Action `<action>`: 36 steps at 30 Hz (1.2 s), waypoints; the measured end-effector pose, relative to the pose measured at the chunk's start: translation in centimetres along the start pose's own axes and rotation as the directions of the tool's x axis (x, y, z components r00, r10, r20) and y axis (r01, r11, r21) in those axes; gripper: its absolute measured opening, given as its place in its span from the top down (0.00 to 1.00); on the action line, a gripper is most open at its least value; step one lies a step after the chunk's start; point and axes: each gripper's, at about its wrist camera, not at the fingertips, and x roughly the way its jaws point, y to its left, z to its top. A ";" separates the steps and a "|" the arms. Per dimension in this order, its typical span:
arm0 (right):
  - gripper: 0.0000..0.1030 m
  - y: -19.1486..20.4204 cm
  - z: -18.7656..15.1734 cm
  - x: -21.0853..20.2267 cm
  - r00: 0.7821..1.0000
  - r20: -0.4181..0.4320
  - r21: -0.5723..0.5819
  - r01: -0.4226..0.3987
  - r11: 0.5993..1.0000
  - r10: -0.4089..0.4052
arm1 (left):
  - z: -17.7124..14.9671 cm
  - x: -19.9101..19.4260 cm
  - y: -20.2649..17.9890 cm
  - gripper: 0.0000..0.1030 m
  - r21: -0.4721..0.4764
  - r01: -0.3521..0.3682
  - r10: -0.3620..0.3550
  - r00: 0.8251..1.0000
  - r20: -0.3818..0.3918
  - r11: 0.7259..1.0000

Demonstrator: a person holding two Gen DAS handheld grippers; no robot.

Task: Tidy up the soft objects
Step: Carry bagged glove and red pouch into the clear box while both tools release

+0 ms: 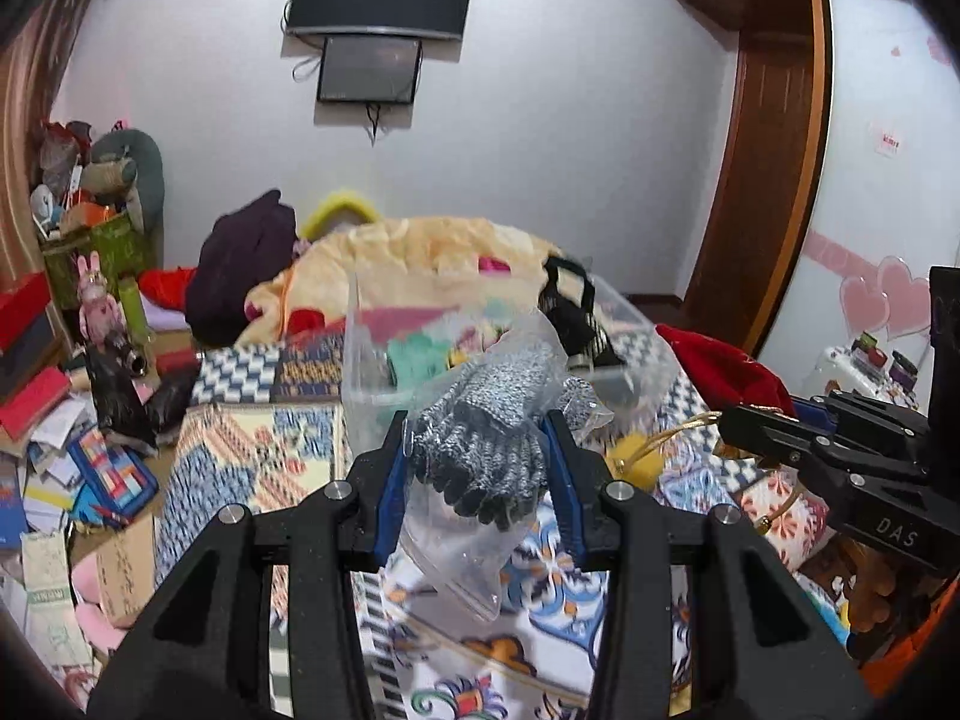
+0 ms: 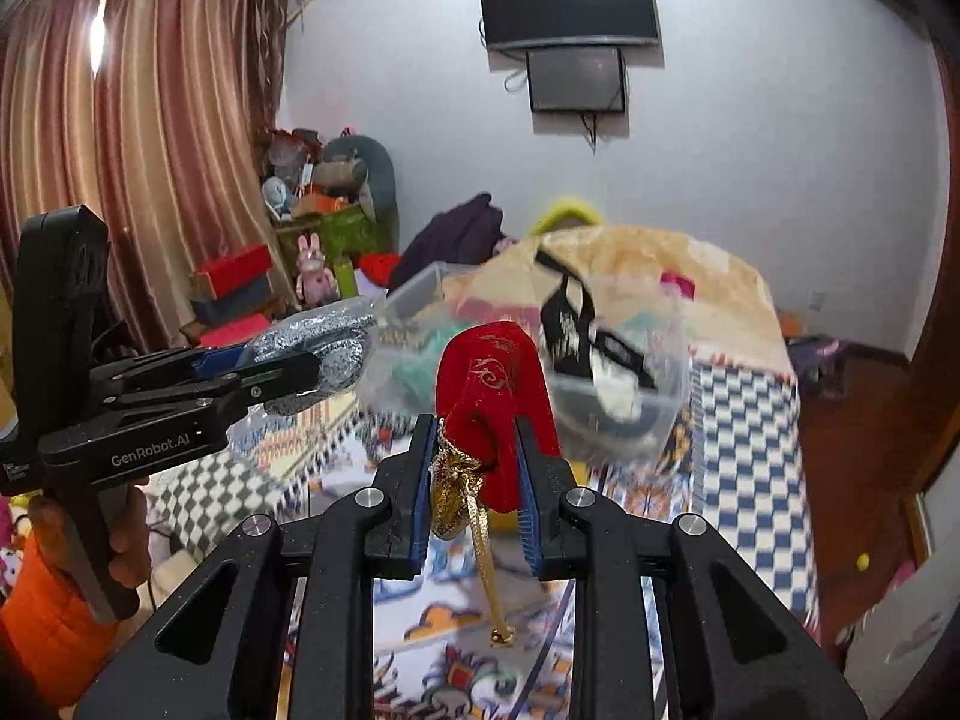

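My left gripper is shut on a clear plastic bag of grey knit gloves, held above the patterned bedspread; it also shows in the right wrist view. My right gripper is shut on a red velvet pouch with a gold drawstring cord hanging down. The pouch also shows in the left wrist view. A clear plastic bin with soft items inside stands on the bed just beyond both grippers.
A cream blanket and a dark purple garment lie on the bed behind the bin. A black strap bag sits in the bin. Clutter and books fill the left floor. A wardrobe stands at right.
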 end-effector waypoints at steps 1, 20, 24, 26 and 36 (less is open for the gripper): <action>0.79 0.0 0.5 0.0 1.000 0.016 -0.001 0.002 1.000 -0.002 | 0.4 0.0 0.1 0.60 0.000 -0.002 0.002 1.000 0.008 1.000; 0.79 0.6 6.1 5.4 0.997 0.070 -0.012 -0.031 0.999 0.032 | 5.4 4.5 3.2 0.59 -0.068 -0.044 0.047 0.998 0.037 0.997; 0.79 0.2 6.0 7.5 0.998 0.036 0.025 -0.048 0.999 0.047 | 5.1 6.0 3.6 0.59 -0.073 -0.055 0.056 0.998 0.010 0.996; 0.79 0.1 5.8 8.7 0.999 0.013 0.030 -0.041 0.999 0.041 | 5.0 6.9 3.7 0.59 -0.074 -0.062 0.062 0.998 -0.003 0.995; 0.78 -1.1 4.1 12.8 0.993 -0.112 0.068 -0.024 0.997 0.032 | 3.8 11.3 3.4 0.59 -0.027 -0.102 0.099 0.992 -0.084 0.994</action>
